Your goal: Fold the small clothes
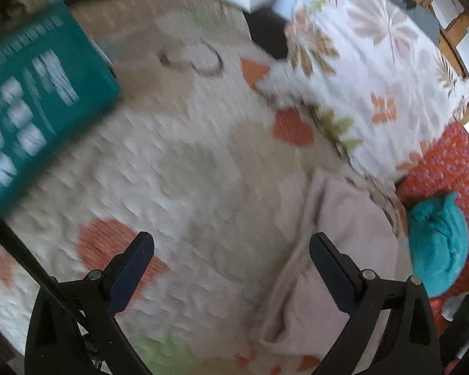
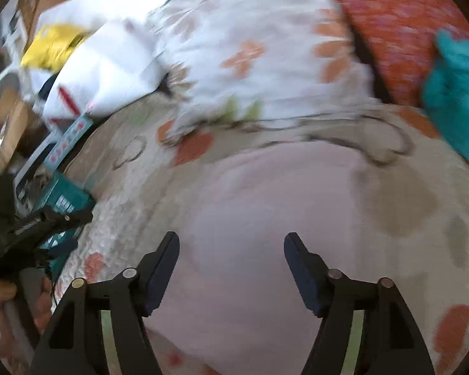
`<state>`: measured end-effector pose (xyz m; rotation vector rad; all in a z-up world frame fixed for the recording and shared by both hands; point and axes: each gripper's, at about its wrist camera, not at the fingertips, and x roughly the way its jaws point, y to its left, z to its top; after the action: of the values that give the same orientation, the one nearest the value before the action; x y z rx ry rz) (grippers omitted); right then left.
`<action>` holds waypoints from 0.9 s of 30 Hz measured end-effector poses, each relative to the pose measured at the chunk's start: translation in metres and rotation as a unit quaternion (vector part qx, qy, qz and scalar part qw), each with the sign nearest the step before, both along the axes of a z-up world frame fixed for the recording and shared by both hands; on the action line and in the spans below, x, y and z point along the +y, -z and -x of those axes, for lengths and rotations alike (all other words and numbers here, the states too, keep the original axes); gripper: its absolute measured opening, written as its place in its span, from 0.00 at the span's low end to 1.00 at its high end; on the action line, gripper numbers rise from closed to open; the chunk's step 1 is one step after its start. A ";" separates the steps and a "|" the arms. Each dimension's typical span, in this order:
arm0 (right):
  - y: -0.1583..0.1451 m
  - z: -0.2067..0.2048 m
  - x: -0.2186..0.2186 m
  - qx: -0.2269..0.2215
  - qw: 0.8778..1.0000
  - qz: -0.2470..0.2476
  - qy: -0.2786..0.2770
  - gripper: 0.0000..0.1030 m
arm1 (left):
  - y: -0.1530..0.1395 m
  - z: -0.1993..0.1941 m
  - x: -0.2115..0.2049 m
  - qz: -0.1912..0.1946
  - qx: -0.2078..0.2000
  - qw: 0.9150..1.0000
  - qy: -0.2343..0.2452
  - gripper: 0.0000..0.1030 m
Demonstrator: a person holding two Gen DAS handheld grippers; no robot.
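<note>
Both tongs, left (image 1: 231, 251) and right (image 2: 231, 251), stand empty and apart above pale pink garment (image 2: 259, 218) on bed (image 1: 172, 162); next fold requires regripping an edge.

Bright daylight, heavy motion blur, fisheye-warped dark edges.

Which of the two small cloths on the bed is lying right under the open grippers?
The pale pink cloth, spread flat just beyond the right gripper. The teal cloth sits bunched up off to the side, on the red pillow.
</note>
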<state>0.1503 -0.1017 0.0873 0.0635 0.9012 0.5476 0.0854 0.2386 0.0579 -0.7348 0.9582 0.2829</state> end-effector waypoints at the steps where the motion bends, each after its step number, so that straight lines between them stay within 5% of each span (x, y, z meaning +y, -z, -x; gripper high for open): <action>1: 0.007 0.000 -0.014 0.013 1.000 -0.001 0.008 0.73 | 0.007 -0.003 -0.004 0.019 0.004 1.000 0.009 0.96; 4: 0.032 0.004 -0.047 0.054 0.998 -0.026 0.027 0.73 | 0.036 -0.010 -0.019 0.096 0.023 0.994 0.040 0.96; 6: 0.049 0.009 -0.059 0.081 0.994 -0.073 0.025 0.73 | 0.044 -0.012 -0.029 0.104 0.029 0.993 0.052 0.96; 13: 0.079 0.015 -0.034 0.101 0.987 -0.122 0.004 0.71 | 0.047 -0.026 -0.082 -0.004 0.043 0.990 0.136 0.96; 15: 0.082 0.007 -0.027 0.110 0.987 -0.117 0.012 0.50 | 0.047 -0.028 -0.098 -0.016 0.035 0.986 0.161 0.83; 16: 0.084 0.004 -0.029 0.124 0.984 -0.124 0.009 0.28 | 0.046 -0.029 -0.108 -0.020 0.032 0.983 0.177 0.49; 17: 0.087 0.000 -0.031 0.146 0.979 -0.138 0.007 0.27 | 0.044 -0.028 -0.118 -0.030 0.031 0.980 0.192 0.34; 19: 0.084 0.002 -0.038 0.150 0.978 -0.142 0.006 0.23 | 0.039 -0.020 -0.125 -0.053 0.024 0.981 0.184 0.21; 23: 0.069 0.026 -0.056 0.142 0.981 -0.134 -0.012 0.20 | 0.033 0.012 -0.127 -0.005 0.023 0.984 0.179 0.15; 27: 0.071 0.067 -0.075 0.143 0.983 -0.105 -0.044 0.21 | 0.033 0.057 -0.141 -0.023 0.015 0.982 0.189 0.17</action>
<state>0.0834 -0.1768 0.0166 0.2999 1.1266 0.7277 0.0287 0.0977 0.0253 -0.4949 1.0946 -0.0174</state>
